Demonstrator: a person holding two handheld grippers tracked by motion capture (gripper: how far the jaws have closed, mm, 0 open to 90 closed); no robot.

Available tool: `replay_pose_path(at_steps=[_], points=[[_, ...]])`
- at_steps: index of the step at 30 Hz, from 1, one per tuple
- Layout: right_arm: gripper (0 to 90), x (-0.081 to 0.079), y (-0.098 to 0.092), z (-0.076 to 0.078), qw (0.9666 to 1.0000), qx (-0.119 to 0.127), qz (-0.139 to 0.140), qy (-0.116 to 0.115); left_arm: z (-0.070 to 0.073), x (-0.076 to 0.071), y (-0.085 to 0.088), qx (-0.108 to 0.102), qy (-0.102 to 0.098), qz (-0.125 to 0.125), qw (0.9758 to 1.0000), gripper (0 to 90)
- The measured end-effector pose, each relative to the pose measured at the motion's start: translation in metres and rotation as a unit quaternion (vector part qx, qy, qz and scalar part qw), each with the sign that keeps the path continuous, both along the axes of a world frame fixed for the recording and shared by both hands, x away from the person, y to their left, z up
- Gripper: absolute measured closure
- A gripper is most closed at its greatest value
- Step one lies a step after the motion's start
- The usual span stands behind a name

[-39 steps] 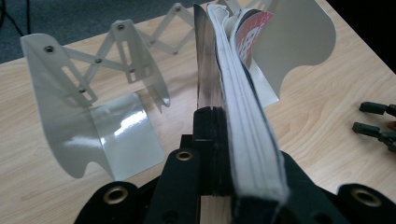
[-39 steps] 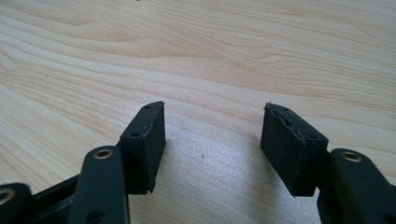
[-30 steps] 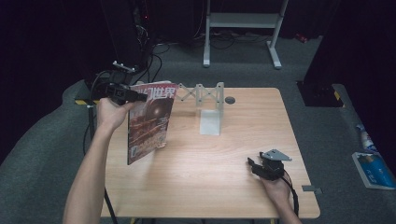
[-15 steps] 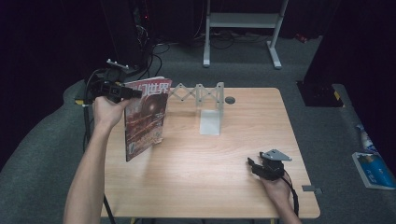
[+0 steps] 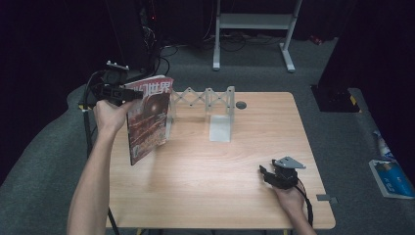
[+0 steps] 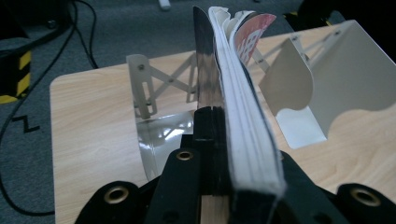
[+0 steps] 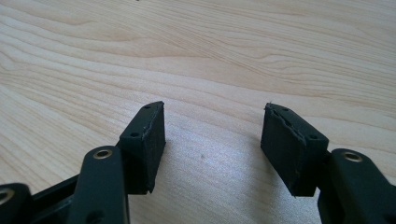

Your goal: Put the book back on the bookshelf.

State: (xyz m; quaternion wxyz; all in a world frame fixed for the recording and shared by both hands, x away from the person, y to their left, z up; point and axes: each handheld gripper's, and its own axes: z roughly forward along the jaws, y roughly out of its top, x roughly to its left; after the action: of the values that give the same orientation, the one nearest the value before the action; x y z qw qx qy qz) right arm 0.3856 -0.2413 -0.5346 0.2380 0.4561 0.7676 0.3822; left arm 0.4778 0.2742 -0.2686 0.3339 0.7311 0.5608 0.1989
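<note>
One magazine held upright, headed for the rack

One magazine [image 5: 148,117] hangs upright at the upper left of the high view, above the left edge of the surface [image 5: 205,181]. The left tongs [image 5: 113,91] are clamped tight on it near its top edge. In the left gripper view the jaws squeeze the closed pages [image 6: 247,140] flat between them, the glossy cover curling away above. Held vertical like that, it looks ready to slide edge-first into the rack [image 5: 208,105], the white expanding divider just right of it at the back of the surface. My guess is the hold near one edge keeps the rest free to enter a slot.

Down at the lower right, the right tongs [image 5: 266,175] rest low on the surface, out of the way. In the right gripper view the right tongs [image 7: 212,140] stand wide apart with bare wood between them, holding nothing. That hand seems parked while the other works.
</note>
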Motion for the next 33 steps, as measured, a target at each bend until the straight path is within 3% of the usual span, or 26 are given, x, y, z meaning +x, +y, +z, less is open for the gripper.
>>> replay_pose_path(at_steps=[6,14,24,33], points=[[39.9,0.000,0.000,0.000,1.0000,0.000,0.000,0.000,-0.004,0.004,-0.001,0.002,-0.017,0.010,0.9998,83.5],[39.9,0.000,0.000,0.000,1.0000,0.000,0.000,0.000,-0.011,0.008,0.000,-0.009,-0.026,0.026,0.9993,83.5],[39.9,0.000,0.000,0.000,1.0000,0.000,0.000,0.000,-0.014,0.012,-0.005,-0.013,-0.050,0.025,0.9984,83.6],[39.9,0.000,0.000,0.000,1.0000,0.000,0.001,0.000,-0.021,0.021,-0.011,-0.008,-0.054,0.027,0.9981,83.5]])
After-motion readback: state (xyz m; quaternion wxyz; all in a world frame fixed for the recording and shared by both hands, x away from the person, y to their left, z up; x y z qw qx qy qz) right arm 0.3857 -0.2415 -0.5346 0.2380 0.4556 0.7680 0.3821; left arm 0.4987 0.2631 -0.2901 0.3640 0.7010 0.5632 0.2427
